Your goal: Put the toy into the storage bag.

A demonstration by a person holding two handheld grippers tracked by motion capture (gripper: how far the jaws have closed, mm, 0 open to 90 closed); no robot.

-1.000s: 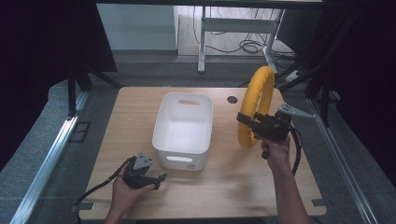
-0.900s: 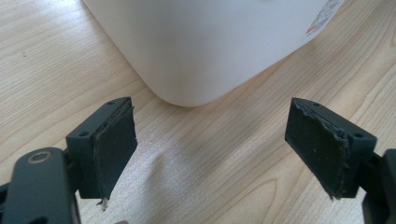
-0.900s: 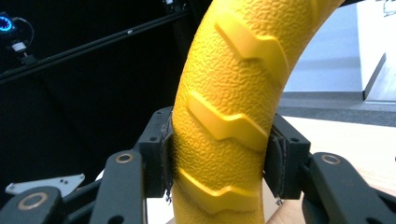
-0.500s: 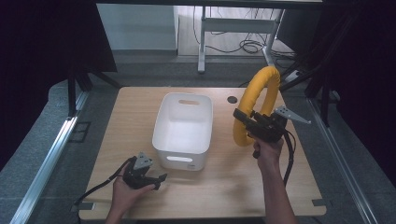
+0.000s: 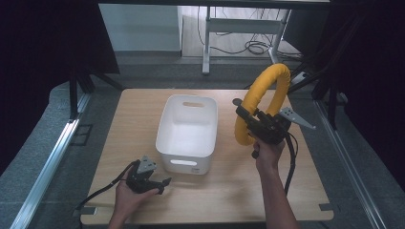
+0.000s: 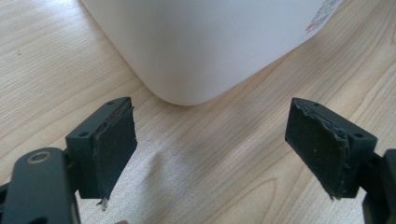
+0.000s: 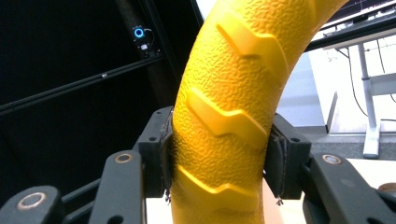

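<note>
I have the yellow ring [image 5: 261, 102] clamped upright in my right gripper [image 5: 248, 120], lifted just right of the white bin [image 5: 165, 136]; my left gripper [image 5: 161, 183] rests spread wide; next, I judge, carry it over and lower it in.

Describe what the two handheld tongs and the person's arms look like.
Both tongs are black. The left tongs carry a grey three-cornered plate and trail a black cable. In the left gripper view, the fingers are blocky, with worn dark pads frayed at the edges. The right tongs have their own grey plate and a black cable. Both forearms are bare, no sleeves visible.
</note>
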